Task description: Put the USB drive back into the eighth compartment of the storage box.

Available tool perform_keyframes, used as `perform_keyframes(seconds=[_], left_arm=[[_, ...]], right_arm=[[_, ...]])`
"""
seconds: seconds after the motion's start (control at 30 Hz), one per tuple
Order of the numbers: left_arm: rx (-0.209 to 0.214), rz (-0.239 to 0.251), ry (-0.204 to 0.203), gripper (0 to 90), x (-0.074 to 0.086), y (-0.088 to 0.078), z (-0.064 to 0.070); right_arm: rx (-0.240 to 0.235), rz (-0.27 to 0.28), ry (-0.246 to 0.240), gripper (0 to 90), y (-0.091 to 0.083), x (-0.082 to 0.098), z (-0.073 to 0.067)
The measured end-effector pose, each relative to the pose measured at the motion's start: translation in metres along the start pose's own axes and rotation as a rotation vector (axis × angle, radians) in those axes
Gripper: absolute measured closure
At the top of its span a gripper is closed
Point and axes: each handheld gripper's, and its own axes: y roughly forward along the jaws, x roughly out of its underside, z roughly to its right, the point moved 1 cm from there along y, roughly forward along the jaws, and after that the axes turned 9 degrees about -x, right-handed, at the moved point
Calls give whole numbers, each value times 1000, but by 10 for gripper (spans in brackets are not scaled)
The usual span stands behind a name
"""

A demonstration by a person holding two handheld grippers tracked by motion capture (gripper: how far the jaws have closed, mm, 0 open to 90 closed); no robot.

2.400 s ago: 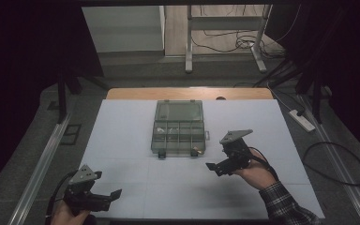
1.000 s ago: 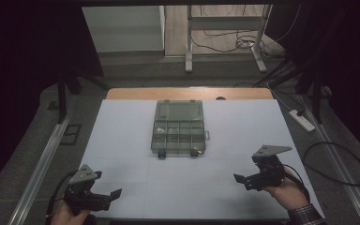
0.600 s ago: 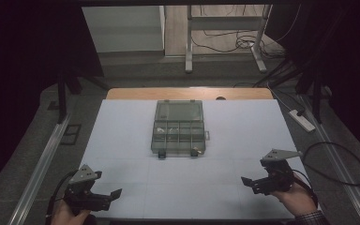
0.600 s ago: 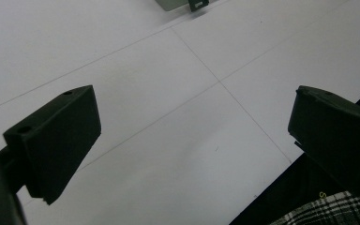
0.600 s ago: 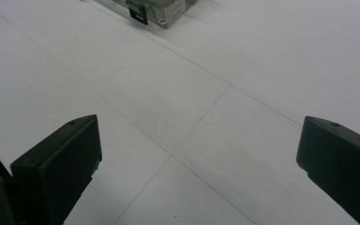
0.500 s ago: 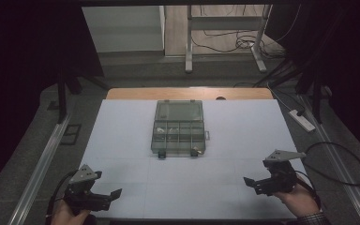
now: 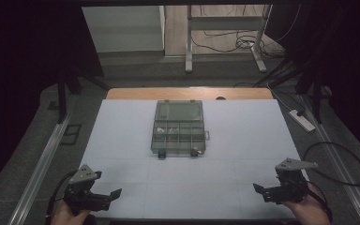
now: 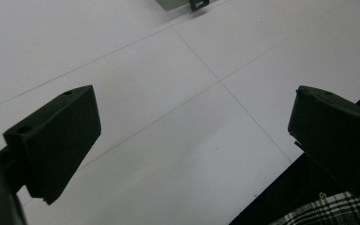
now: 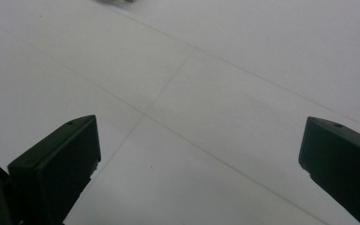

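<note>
A clear grey plastic compartment box lies shut in the middle of the white table, with small parts inside its front cells. My left gripper rests open near the table's front left corner, held by a hand. In the left gripper view its jaws stand wide apart over bare white surface, with the box's corner at the top edge. My right gripper is open near the front right corner, also empty, and its own view looks along wide jaws at the bare table.
A power strip and cables lie on the floor to the right of the table. A desk frame stands beyond the far edge. A metal rail runs along the left side.
My right gripper drew back from beside the box to the table's front right corner and stayed open. The left gripper and the box have not moved.
</note>
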Motion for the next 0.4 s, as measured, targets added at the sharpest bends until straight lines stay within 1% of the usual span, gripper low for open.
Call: perform_keyframes(seconds=[0.07,0.13,0.3,0.4], left_arm=[[0,0,1,28,0,0,0],[-2,-2,1,28,0,0,0],[-1,0,-3,28,0,0,0],[0,2,0,28,-1,0,0]], right_arm=[[6,-6,3,0,-1,3,0],[15,11,15,0,-5,4,1],[26,12,36,2,-11,8,1],[31,14,39,4,-12,9,2]])
